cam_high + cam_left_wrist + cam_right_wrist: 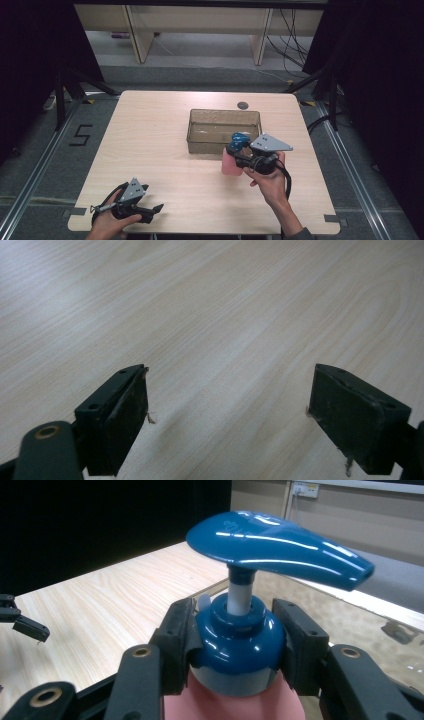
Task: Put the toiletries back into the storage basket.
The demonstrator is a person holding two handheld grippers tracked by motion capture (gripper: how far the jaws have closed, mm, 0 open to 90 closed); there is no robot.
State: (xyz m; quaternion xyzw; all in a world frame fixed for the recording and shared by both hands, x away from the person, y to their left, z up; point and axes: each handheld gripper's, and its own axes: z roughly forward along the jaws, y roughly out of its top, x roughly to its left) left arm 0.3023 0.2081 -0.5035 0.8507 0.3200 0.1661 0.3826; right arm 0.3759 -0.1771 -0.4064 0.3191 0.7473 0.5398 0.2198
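The pink plastic pump bottle with a blue pump head [233,156] is standing upright on the light wooden table [165,150], its long axis vertical, just in front of the clear rectangular plastic bin [223,131] and touching or nearly touching the bin's near wall. The right gripper [243,159] is pinching the bottle at its blue collar [239,647], one black jaw pressing on each side.

The right gripper view is showing what the high view cannot resolve: the flat blue spout [280,547] is pointing to the right of that view, out over the bin, and a white stem is joining the spout to the collar. At that view's left edge, the left gripper's jaw tip is showing farther off.

The left gripper [150,212] is sitting at the near left corner of the table, well apart from the bottle. In the left gripper view, its jaws are standing spread wide over bare wood, with nothing between them.
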